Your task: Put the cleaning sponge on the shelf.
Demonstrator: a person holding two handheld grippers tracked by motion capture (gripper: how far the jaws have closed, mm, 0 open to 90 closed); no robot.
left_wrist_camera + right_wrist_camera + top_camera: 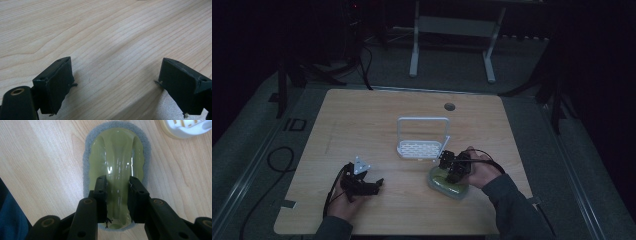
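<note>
Jaws of right gripper (117, 202) clamping scrubber (116, 152) ridge, left gripper (115, 87) spread over table (100, 30).

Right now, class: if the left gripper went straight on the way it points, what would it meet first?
Probably the bare wooden table: the left gripper, jaws open and empty, tilts down at it, nothing lying ahead.

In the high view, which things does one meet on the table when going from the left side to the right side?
Left tool, open over the bare wooden table → white rack with a tall handle → right tool, shut on the green scrubber with a grey pad under it.
</note>
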